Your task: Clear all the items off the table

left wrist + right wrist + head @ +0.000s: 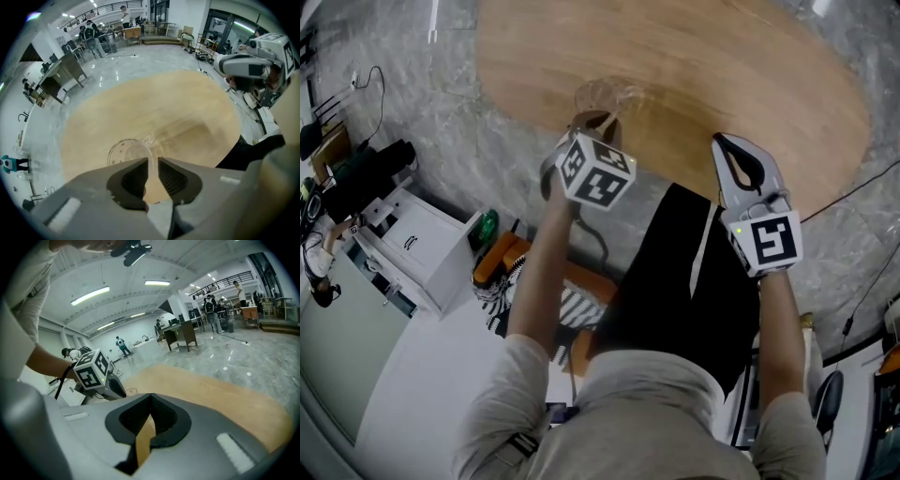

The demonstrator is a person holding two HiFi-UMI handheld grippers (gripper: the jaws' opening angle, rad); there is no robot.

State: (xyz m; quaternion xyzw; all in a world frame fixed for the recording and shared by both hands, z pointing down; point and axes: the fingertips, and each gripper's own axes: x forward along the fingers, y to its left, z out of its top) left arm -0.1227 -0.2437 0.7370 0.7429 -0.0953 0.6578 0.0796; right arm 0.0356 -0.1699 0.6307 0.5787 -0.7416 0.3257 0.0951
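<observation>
One item in sight: a clear cup (125, 151), over the near part of the round wooden surface (154, 103); we see nothing else on it.
Left gripper (153, 161): fingers clenched on the cup's thin wall, one inside the rim and one outside. We judge this hold suits a thin, slippery wall for carrying off.
Lifted or not: we cannot tell whether the cup's base touches the wood.
Right gripper (150, 397): fingers pressed together on nothing, beside the surface's edge and well apart from the cup, likely so it does not crowd the lift.
Room: an open hall with a glossy pale floor (412, 122), desks and people far off, and a white cabinet (417, 248) low at the left.
</observation>
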